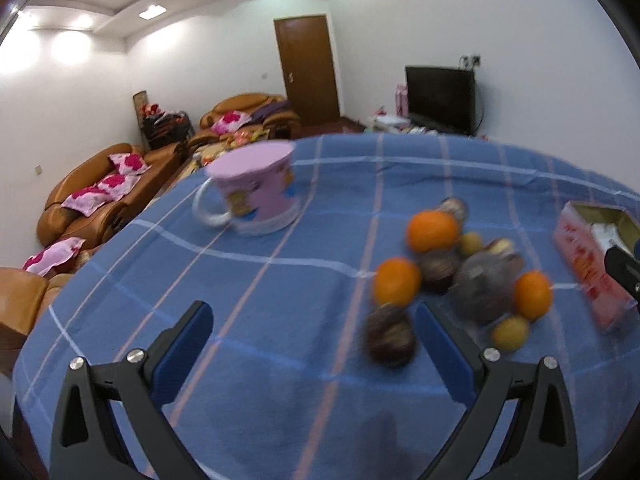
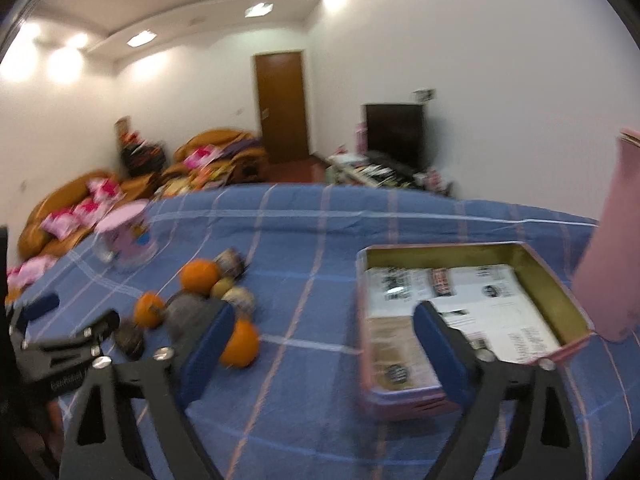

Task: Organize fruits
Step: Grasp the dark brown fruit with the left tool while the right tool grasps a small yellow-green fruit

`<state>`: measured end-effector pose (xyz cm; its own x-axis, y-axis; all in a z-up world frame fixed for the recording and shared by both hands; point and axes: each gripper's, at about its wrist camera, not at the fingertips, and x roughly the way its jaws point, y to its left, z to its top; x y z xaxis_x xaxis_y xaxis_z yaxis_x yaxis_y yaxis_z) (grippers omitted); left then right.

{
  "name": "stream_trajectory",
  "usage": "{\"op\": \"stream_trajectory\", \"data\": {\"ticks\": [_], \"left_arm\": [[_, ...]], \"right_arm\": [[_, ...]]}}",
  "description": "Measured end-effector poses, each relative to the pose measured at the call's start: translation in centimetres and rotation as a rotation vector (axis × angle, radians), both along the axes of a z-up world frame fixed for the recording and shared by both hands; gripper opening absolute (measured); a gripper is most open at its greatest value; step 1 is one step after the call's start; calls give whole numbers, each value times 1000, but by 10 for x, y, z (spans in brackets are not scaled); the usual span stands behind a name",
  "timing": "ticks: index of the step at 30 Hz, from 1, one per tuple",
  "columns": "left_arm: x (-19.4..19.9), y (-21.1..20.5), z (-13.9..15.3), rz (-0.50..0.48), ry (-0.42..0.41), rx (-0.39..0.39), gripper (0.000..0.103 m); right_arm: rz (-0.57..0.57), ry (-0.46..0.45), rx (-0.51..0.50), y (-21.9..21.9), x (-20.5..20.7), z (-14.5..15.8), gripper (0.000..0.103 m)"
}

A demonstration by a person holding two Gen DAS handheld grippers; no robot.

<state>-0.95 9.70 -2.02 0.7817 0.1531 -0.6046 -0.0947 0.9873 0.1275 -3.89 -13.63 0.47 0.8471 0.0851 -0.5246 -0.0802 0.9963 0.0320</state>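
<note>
A heap of fruit lies on the blue checked tablecloth (image 1: 280,360): three oranges (image 1: 432,230), small yellow fruits (image 1: 510,332) and dark brown fruits (image 1: 390,336). My left gripper (image 1: 312,328) is open and empty, just left of the nearest brown fruit. The heap also shows in the right wrist view (image 2: 200,276). My right gripper (image 2: 324,328) is open and empty, between an orange (image 2: 240,344) and the open pink tin box (image 2: 576,316), which is lined with printed paper. The left gripper (image 2: 48,320) shows at the left edge there.
A pink mug with a lid (image 1: 256,188) stands at the far left of the table. The tin box (image 1: 588,264) lies right of the fruit. A pink object (image 2: 616,240) hangs at the right edge. Sofas, a door and a TV are behind.
</note>
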Motion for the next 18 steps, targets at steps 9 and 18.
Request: {"op": "stream_trajectory", "data": {"ticks": [9, 18], "left_arm": [[11, 15, -12, -82, 88, -30, 98], [12, 2, -11, -137, 103, -19, 98]], "right_arm": [[272, 237, 78, 46, 19, -32, 58], [299, 331, 57, 68, 39, -45, 40]]}}
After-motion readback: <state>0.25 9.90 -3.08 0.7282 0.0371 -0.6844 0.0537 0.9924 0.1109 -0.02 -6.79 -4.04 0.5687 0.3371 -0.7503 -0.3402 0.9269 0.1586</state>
